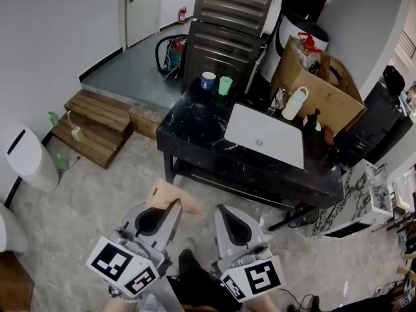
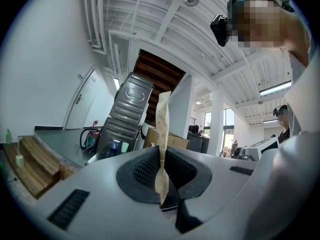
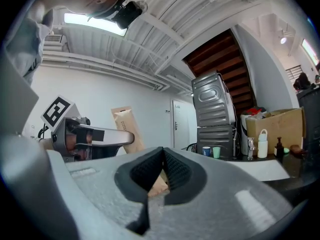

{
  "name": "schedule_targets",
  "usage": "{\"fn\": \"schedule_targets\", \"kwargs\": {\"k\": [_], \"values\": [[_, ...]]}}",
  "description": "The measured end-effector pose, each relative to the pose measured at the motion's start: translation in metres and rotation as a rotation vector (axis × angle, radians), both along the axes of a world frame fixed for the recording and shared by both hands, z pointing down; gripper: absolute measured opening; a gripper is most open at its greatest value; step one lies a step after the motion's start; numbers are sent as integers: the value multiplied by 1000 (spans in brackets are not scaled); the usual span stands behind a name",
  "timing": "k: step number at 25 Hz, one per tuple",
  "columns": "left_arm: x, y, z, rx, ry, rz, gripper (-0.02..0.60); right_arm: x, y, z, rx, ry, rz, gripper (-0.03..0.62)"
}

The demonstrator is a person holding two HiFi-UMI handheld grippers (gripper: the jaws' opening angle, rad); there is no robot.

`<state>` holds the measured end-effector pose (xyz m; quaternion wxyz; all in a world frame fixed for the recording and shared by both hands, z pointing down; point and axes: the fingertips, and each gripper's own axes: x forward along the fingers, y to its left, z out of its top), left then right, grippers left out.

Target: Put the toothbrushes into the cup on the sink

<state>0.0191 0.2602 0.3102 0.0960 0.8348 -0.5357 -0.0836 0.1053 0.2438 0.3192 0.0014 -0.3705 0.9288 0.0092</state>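
My left gripper [image 1: 174, 205] is shut on a flat brown paper packet [image 1: 162, 192], held low over the floor in front of the counter. In the left gripper view the packet [image 2: 163, 134] stands edge-on between the pads, and its contents are hidden. My right gripper [image 1: 221, 208] is beside it with its jaws shut [image 3: 161, 151]. A tan scrap [image 3: 159, 185] shows low behind its pads, and I cannot tell if it is pinched. A blue cup [image 1: 208, 80] and a green cup [image 1: 225, 85] stand at the counter's far left corner, well ahead of both grippers.
The black marble counter [image 1: 195, 125] holds a white sink [image 1: 266, 135], a white bottle [image 1: 294, 103] and a cardboard box [image 1: 318, 86]. A ribbed metal cabinet [image 1: 227, 25] stands behind it. Wooden steps [image 1: 94, 125] and a white bin [image 1: 26, 158] are at the left.
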Motion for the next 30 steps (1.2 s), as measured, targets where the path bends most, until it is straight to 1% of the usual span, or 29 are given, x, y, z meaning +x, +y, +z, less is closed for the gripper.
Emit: {"fn": "schedule_targets", "kwargs": {"k": [12,21,25,30], "values": [[-23,-104,-3,-11,-4,-50,28,-22,-112,0,-22,-6,-44,-2],[-32,-180,-4,-14,-10,-78,29,-33,-192,0,-30,-11,-79,-2],[-35,-206,-4,-12,-6,-86,29,-36,-218,1,-30,-10,-87,-2],[-32,-228,-1,-7,-3,-81,28,-31,-238,4,-28,-9,-75,-2]]}}
